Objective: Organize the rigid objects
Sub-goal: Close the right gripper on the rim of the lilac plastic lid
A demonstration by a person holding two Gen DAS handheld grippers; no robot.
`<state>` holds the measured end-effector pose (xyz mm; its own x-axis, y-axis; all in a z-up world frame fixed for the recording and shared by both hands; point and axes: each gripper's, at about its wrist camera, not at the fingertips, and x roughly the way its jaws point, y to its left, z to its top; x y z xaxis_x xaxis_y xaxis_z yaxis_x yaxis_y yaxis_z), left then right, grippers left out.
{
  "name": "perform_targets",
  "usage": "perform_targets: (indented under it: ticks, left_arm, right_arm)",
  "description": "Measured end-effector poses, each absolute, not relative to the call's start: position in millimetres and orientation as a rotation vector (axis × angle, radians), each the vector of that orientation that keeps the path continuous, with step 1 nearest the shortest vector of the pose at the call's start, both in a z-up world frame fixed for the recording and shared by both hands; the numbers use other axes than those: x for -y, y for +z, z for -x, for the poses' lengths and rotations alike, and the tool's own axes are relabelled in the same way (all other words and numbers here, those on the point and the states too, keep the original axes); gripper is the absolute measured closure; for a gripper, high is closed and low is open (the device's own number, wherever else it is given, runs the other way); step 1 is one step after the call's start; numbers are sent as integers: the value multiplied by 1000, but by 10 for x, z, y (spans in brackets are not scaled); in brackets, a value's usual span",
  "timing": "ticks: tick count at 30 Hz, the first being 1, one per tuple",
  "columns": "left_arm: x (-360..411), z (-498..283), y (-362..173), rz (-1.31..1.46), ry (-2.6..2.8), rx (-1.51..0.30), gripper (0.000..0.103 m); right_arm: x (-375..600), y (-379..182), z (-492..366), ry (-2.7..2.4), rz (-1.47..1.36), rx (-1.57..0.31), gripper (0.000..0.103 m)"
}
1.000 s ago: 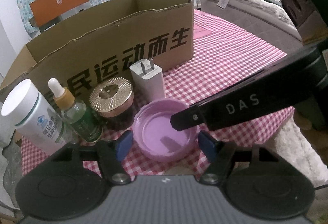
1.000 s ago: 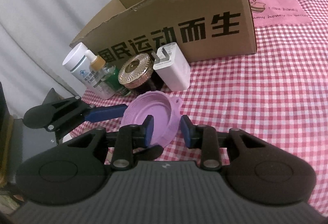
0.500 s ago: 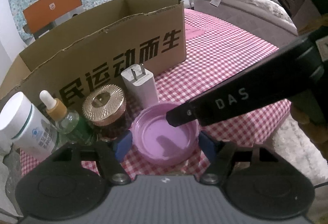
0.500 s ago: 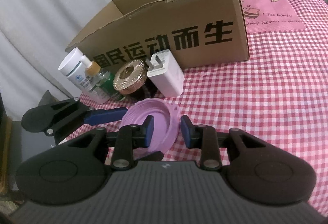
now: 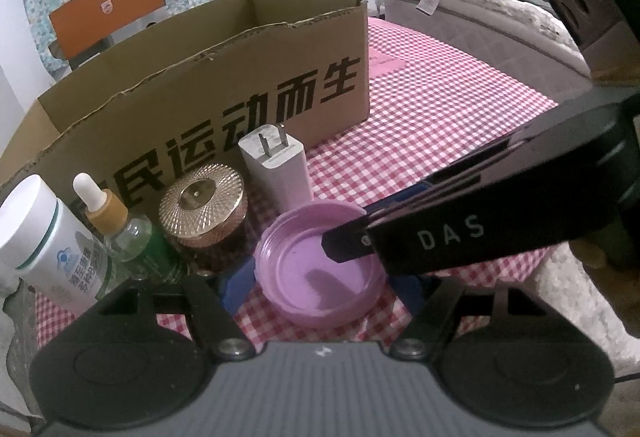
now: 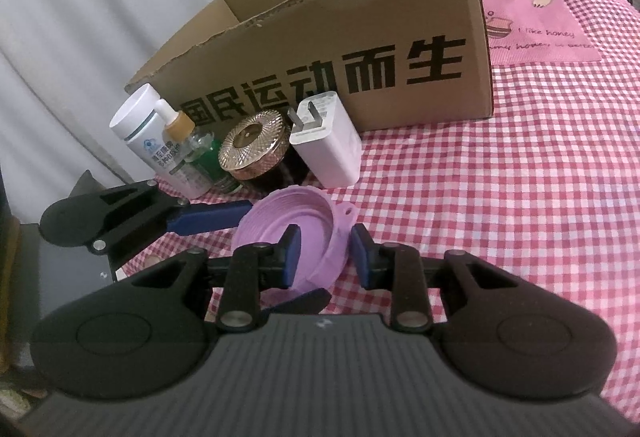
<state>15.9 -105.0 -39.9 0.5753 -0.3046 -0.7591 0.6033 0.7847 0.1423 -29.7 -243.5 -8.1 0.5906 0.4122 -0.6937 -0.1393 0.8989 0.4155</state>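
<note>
- Right wrist view: my right claw [image 6: 325, 257] is nearly pressed together, pinching the lid [image 6: 288, 213] by its wall, one pad inside the rim and one outside. The outer pad looks to be touching, though the angle there is tight.
- That edge grip suits a shallow, open-side-up lid: there is nothing else to bite on, and it explains why the lid sits tilted, its far side raised off the cloth [image 6: 520, 197].
- My left claw [image 5: 322, 287] is spread around the same lid, with a pad just beside each side of it and not squeezing. I judge it is there as a steadying cradle while the right one takes the hold.
- The lid is at the near edge of the table, in front of the charger [image 5: 276, 173] and the jar [image 5: 200, 197], not yet in the box [image 5: 240, 85].
- The jar, the charger, the dropper [image 5: 120, 229] and the bottle [image 5: 44, 237] stand in a row against the box's front wall, upright, probably lined up for packing.
- The box top is open and directly behind the row, so the lid would only need lifting over its wall.
</note>
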Motion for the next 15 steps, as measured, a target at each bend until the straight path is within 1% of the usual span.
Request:
perform_targets:
  ticks: [15]
  left_arm:
    - [1053,-111,-295,-403,-552,-761,29]
  right_arm:
    - [2436,-4,326,329,-327,-875,77]
